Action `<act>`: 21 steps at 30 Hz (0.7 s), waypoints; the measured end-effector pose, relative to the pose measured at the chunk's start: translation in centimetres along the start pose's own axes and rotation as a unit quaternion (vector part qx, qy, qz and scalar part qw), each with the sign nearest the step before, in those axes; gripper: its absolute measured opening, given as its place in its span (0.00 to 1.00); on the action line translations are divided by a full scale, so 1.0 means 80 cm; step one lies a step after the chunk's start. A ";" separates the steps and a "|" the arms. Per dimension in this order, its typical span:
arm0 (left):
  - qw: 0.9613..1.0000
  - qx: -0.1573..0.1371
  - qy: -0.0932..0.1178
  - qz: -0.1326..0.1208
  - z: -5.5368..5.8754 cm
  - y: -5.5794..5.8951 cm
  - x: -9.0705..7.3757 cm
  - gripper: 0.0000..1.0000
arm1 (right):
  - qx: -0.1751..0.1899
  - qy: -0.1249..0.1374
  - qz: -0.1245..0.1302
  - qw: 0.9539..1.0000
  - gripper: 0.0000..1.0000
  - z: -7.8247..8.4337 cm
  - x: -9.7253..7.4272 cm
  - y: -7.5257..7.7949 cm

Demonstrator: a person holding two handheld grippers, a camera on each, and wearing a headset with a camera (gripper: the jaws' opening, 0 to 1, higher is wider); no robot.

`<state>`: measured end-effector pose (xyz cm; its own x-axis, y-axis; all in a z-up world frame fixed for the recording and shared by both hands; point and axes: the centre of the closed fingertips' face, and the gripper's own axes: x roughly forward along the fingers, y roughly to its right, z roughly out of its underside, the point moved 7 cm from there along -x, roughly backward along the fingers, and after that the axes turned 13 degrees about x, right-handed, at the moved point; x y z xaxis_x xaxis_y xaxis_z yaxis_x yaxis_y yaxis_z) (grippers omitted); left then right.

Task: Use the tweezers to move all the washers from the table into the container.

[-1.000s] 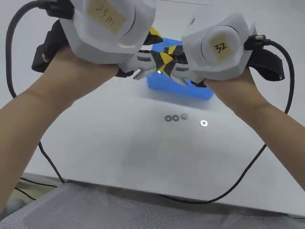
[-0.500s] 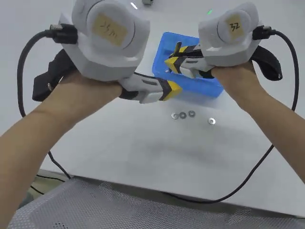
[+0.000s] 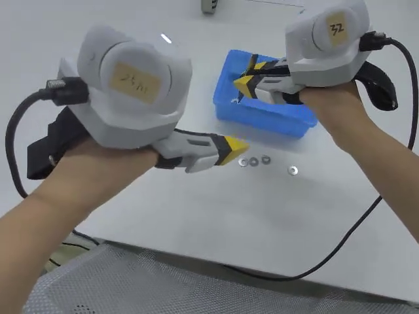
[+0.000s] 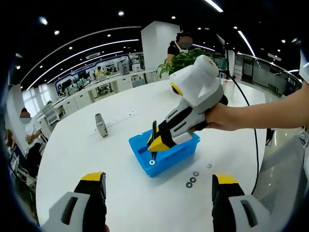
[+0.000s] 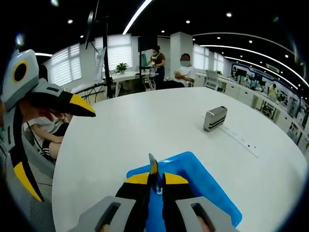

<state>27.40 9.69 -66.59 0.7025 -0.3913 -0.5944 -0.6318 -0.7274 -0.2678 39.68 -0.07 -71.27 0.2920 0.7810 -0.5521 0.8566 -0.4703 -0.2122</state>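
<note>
4 washers (image 3: 253, 161) on table (image 3: 196, 216); right gripper (image 5: 155, 178) jaws clench tweezers (image 5: 152, 165), mostly hidden; left gripper (image 4: 159, 180) jaws released.

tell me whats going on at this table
A person holds a gripper in each hand. The right gripper has its fingers shut on slim tweezers, poised over the blue plastic container, with what looks like a small metal washer at their tip. The left gripper hovers open above the white table, holding nothing. Four flat silver washers lie on the table in front of the container, not yet moved.
</note>
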 end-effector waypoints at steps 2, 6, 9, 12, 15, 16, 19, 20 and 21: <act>1.000 -0.008 -0.002 -0.005 0.001 0.000 -0.006 0.95 | 0.010 0.004 -0.005 1.000 0.05 -0.003 -0.007 -0.003; 1.000 -0.010 -0.005 -0.019 0.003 0.001 -0.021 0.99 | 0.023 0.032 -0.011 0.999 0.05 -0.012 -0.034 -0.015; 1.000 -0.015 -0.003 -0.025 0.004 0.003 -0.029 0.99 | 0.029 0.048 -0.016 0.998 0.05 -0.019 -0.052 -0.024; 0.999 -0.021 -0.002 -0.028 0.005 0.007 -0.033 0.99 | 0.030 0.055 -0.022 0.998 0.05 -0.021 -0.065 -0.035; 0.999 -0.017 0.002 -0.043 0.004 0.008 -0.038 0.99 | 0.029 0.054 -0.024 0.998 0.05 -0.016 -0.073 -0.045; 0.999 -0.018 0.002 -0.044 0.004 0.008 -0.039 0.99 | 0.027 0.048 -0.025 0.998 0.05 -0.012 -0.075 -0.050; 0.998 -0.019 0.006 -0.052 0.003 0.008 -0.043 0.99 | 0.023 0.031 -0.025 0.999 0.05 0.000 -0.077 -0.053; 0.998 -0.019 0.006 -0.053 0.004 0.008 -0.043 0.99 | 0.026 0.029 -0.027 0.999 0.05 0.003 -0.078 -0.055; 0.998 -0.019 0.006 -0.054 0.005 0.007 -0.043 0.99 | 0.034 0.030 -0.031 0.998 0.05 0.009 -0.077 -0.054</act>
<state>24.47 10.83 -65.00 0.7695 -0.3158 -0.5552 -0.5398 -0.7862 -0.3009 33.87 -3.10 -67.54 0.2664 0.8319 -0.4869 0.8433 -0.4458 -0.3002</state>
